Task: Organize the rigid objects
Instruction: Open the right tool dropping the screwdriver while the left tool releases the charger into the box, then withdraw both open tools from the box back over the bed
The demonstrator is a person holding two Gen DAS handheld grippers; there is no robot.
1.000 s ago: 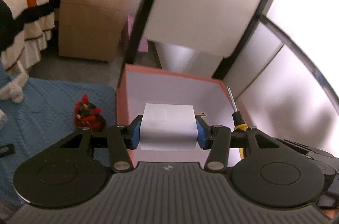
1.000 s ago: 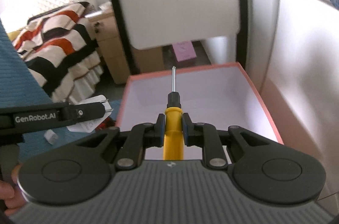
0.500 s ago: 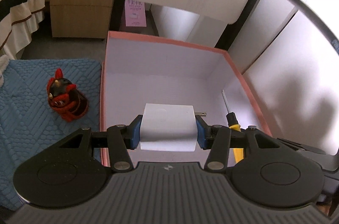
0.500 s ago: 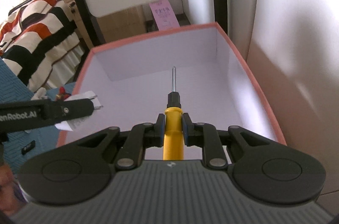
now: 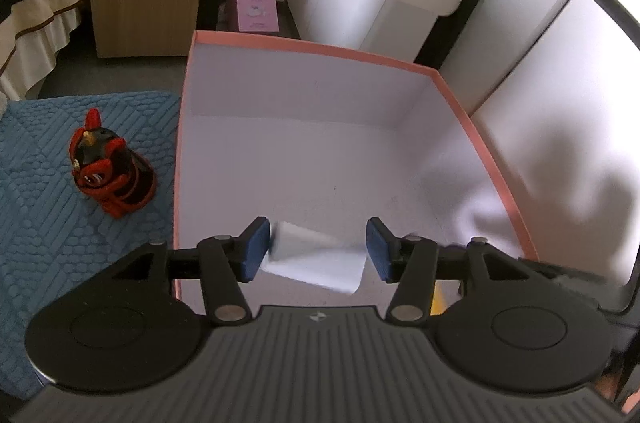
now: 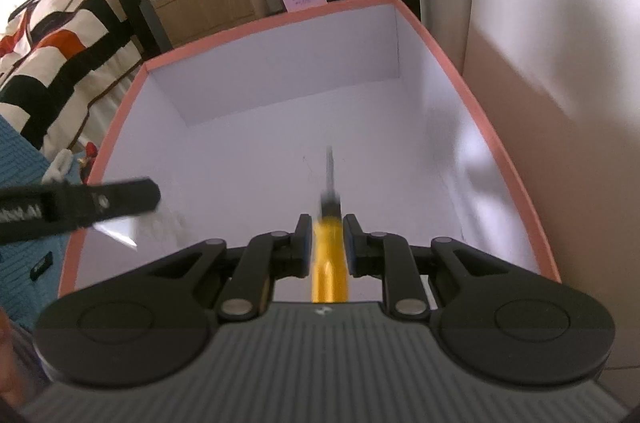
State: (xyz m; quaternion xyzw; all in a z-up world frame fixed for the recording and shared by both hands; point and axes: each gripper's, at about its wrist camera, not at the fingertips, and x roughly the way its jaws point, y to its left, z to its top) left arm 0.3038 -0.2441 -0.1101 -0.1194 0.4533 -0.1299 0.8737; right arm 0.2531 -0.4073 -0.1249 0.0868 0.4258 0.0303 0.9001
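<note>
Left wrist view: the left claw point(image 5: 318, 249) is spread wide above the pink-rimmed box point(image 5: 472, 127). The white block point(image 5: 316, 263) sits tilted and blurred between the blue pads, touching neither clearly (apparently dropping free into the box). A red figurine point(image 5: 110, 175) stands on the blue mat point(image 5: 48, 223) just beside the box, not yet stored.

Right wrist view: the right claw point(image 6: 325, 243) has its pads parted slightly from the yellow-handled screwdriver point(image 6: 330, 255), whose shaft points into the box and is motion-blurred; contact cannot be confirmed, so the grip looks loosened.

Procedure for the release step, as judged: keep both claws low inside the box walls, open fully, and lift straight up. Avoid dragging either of the 2 items on withdrawal.
</note>
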